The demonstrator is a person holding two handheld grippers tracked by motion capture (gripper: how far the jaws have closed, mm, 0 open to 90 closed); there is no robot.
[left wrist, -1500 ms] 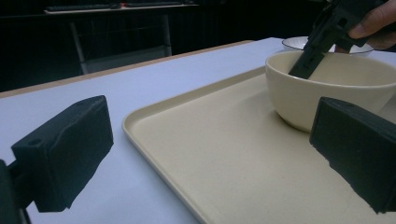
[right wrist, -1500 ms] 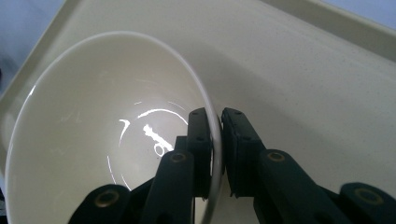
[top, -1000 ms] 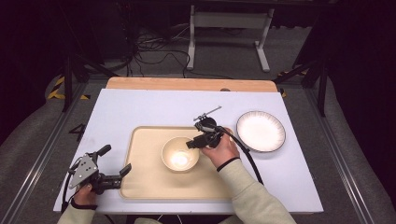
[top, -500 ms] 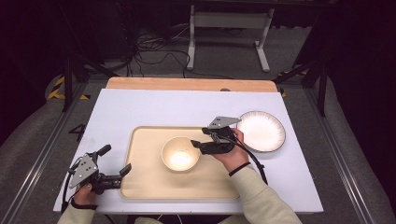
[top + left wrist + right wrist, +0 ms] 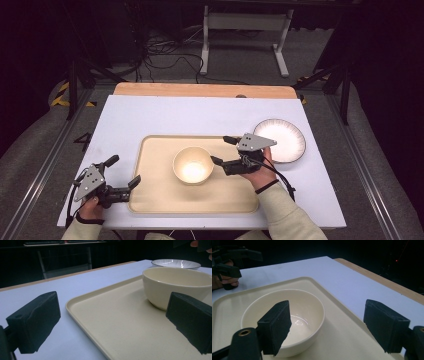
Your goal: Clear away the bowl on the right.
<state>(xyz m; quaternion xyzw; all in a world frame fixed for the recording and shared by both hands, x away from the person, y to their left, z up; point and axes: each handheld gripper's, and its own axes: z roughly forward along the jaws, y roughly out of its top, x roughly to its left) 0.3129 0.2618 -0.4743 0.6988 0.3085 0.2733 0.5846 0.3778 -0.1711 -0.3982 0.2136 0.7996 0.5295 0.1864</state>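
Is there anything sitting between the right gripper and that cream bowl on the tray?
Nothing visible. The right gripper hangs open just right of the round cream ceramic bowl, with bare beige plastic tray between them. The white dark-rimmed plate lies behind the gripper, off the tray.

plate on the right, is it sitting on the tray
No, in the high view the plate lies on the white table just past the right edge of the tray, which carries the bowl.

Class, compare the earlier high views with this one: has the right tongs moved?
Yes. The right tongs drew back from over the bowl toward the plate.
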